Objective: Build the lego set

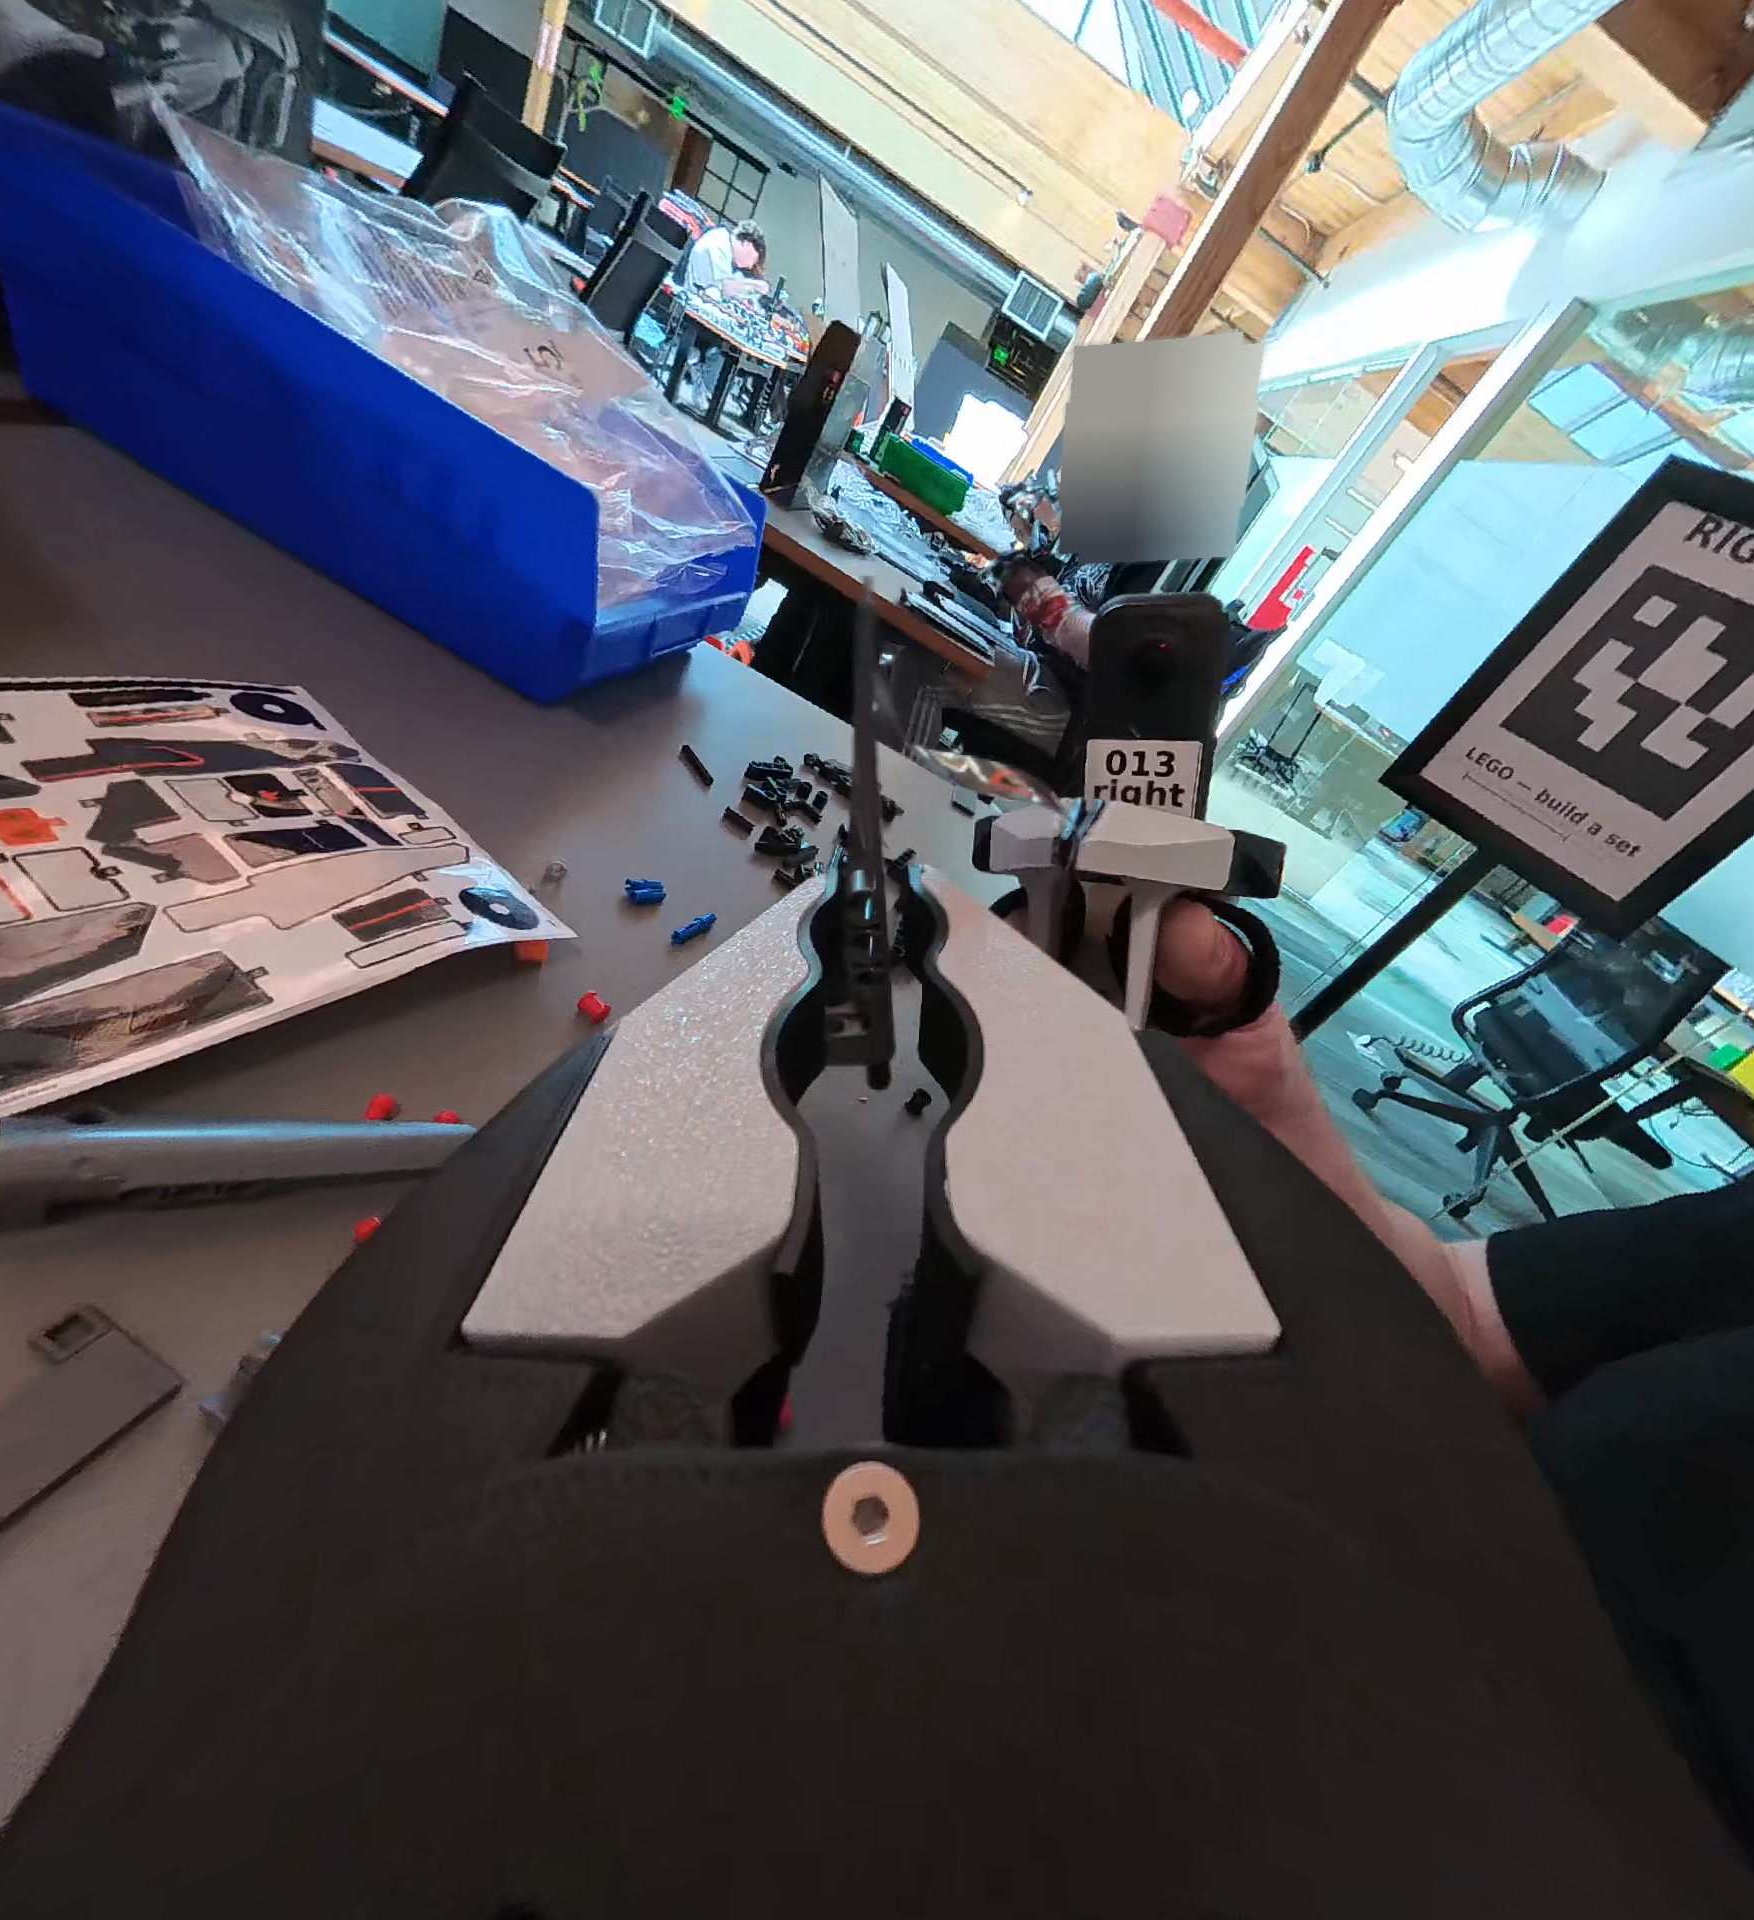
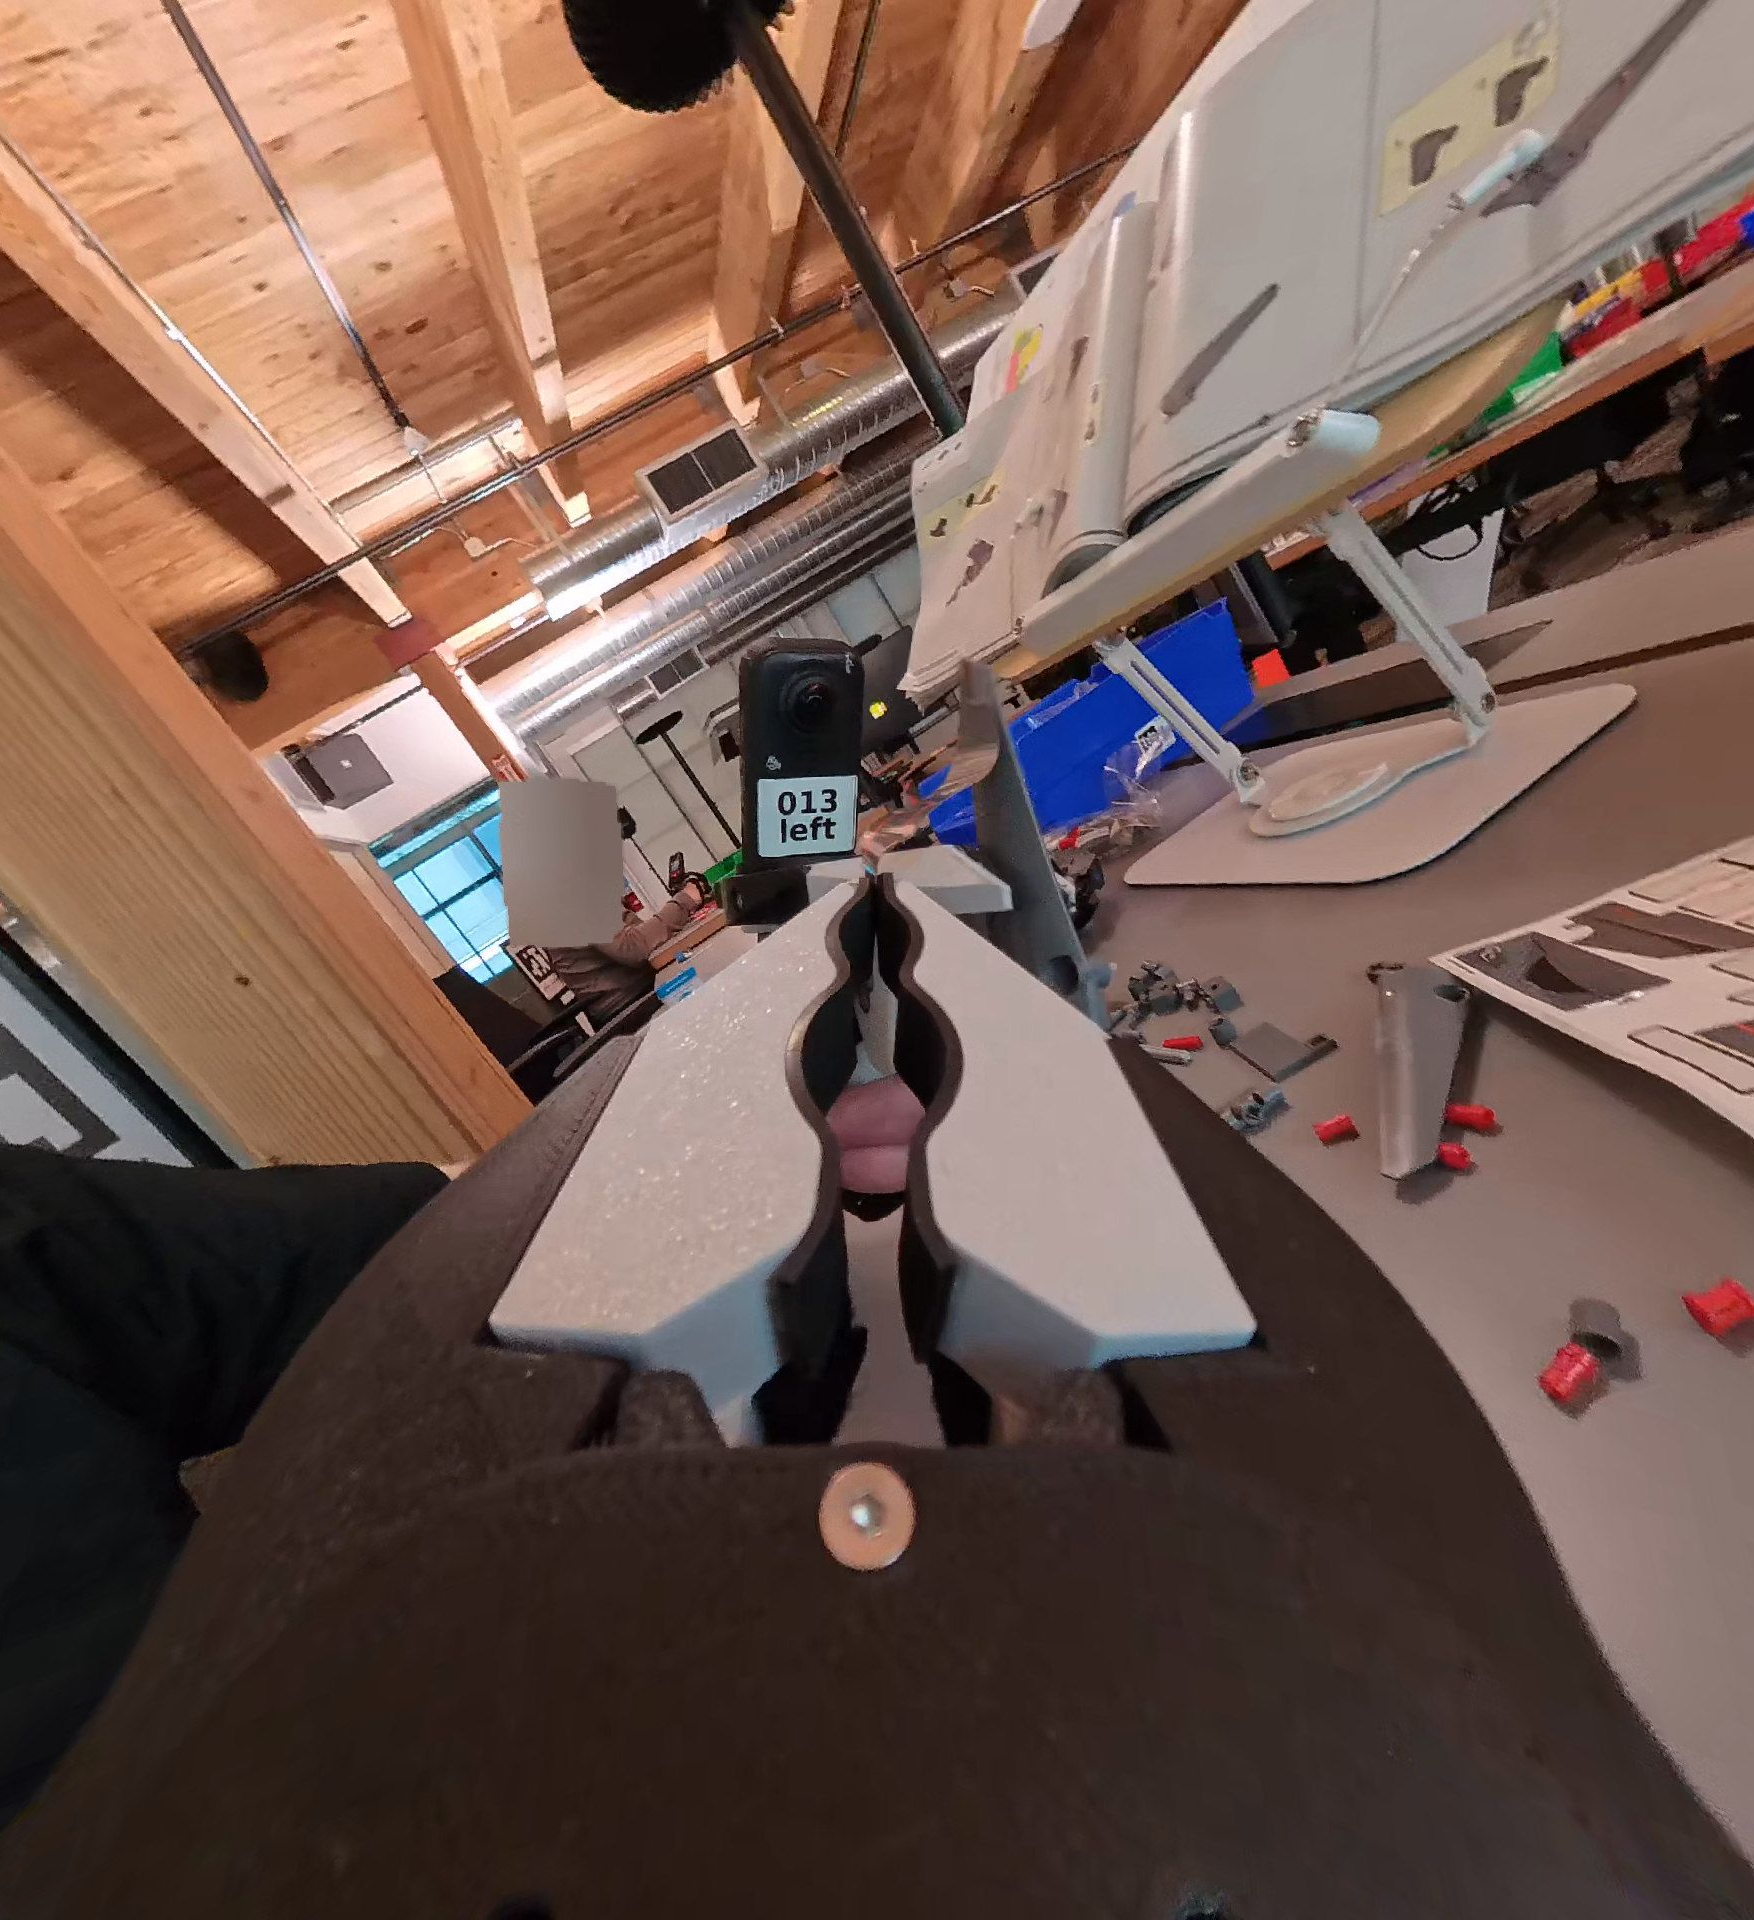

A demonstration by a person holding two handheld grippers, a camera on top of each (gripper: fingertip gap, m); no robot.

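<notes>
My left gripper (image 1: 865, 894) is shut on a thin dark grey lego panel (image 1: 865, 727) and holds it upright above the grey table (image 1: 229, 582). My right gripper (image 2: 873, 888) faces it from the right, shut on a small clear sticker film (image 2: 909, 826) that reaches to the panel (image 2: 1008, 831). In the left wrist view the right gripper (image 1: 1081, 842) and the film (image 1: 987, 774) sit just right of the panel. A sticker sheet (image 1: 177, 862) lies on the table to the left and also shows in the right wrist view (image 2: 1683, 987).
A blue bin (image 1: 333, 416) with plastic bags stands at the back left. Loose on the table lie a long grey panel (image 2: 1413, 1070), red pins (image 2: 1725, 1309), blue pins (image 1: 644, 890), small black parts (image 1: 779, 800) and a flat grey plate (image 1: 31, 1423). An instruction book on a stand (image 2: 1268, 312) is behind. Less than 4 cm separates the two grippers' tips. The left tips stand about 15 cm off the flat grey plate (image 1: 31, 1423). It is also in sight in the right wrist view (image 2: 1279, 1049).
</notes>
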